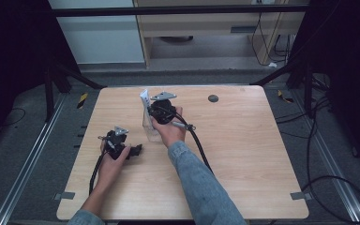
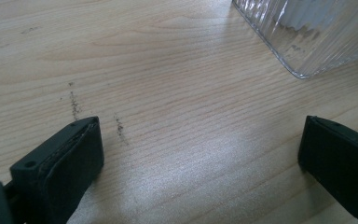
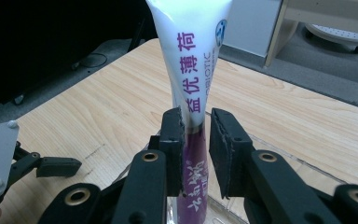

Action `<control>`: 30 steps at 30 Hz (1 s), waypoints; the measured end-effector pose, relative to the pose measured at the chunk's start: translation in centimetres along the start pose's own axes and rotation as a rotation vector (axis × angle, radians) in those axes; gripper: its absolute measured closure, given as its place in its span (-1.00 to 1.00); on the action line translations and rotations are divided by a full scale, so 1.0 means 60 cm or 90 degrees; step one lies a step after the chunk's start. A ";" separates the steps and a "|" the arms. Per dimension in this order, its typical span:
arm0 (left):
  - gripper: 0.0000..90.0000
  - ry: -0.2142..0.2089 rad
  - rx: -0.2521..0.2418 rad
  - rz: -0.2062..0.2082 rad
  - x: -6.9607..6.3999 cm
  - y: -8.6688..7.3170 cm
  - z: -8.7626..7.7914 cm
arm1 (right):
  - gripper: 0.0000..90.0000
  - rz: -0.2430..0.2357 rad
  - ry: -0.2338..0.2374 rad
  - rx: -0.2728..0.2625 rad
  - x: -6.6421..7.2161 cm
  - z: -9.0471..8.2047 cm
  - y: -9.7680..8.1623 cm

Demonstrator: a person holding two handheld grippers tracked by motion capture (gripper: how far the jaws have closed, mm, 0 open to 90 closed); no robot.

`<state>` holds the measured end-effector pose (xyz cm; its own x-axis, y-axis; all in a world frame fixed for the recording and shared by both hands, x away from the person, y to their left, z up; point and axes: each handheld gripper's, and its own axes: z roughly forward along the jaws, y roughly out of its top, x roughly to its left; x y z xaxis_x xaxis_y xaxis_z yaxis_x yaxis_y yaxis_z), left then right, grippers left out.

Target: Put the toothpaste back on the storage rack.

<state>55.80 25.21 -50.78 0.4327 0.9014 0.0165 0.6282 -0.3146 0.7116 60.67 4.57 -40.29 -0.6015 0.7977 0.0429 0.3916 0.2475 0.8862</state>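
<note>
In the high view the right gripper [image 1: 151, 104] stands over a clear glass [image 1: 151, 127] near the middle of the table [image 1: 243, 154], with a white tube [image 1: 145, 96] rising from it, while the left gripper [image 1: 132, 151] rests at about seven o'clock from the glass. In the left gripper view the jaws stand wide over bare wood, the ribbed glass [image 2: 307, 32] at one o'clock. In the right gripper view the jaws are drawn narrow about the tube [image 3: 193, 88], one pad touching and a slit at the other; it looks light, soft and slick, best pinched at its flat upper half, and the glass fragile.
</note>
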 end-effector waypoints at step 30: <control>-1.00 0.000 0.000 0.000 0.000 0.000 0.000 | 0.68 0.011 0.001 -0.011 -0.029 -0.071 -0.014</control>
<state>55.82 25.20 -50.77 0.4323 0.9016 0.0162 0.6284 -0.3141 0.7116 58.38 0.63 -39.16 -0.5959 0.8009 0.0591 0.3896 0.2240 0.8933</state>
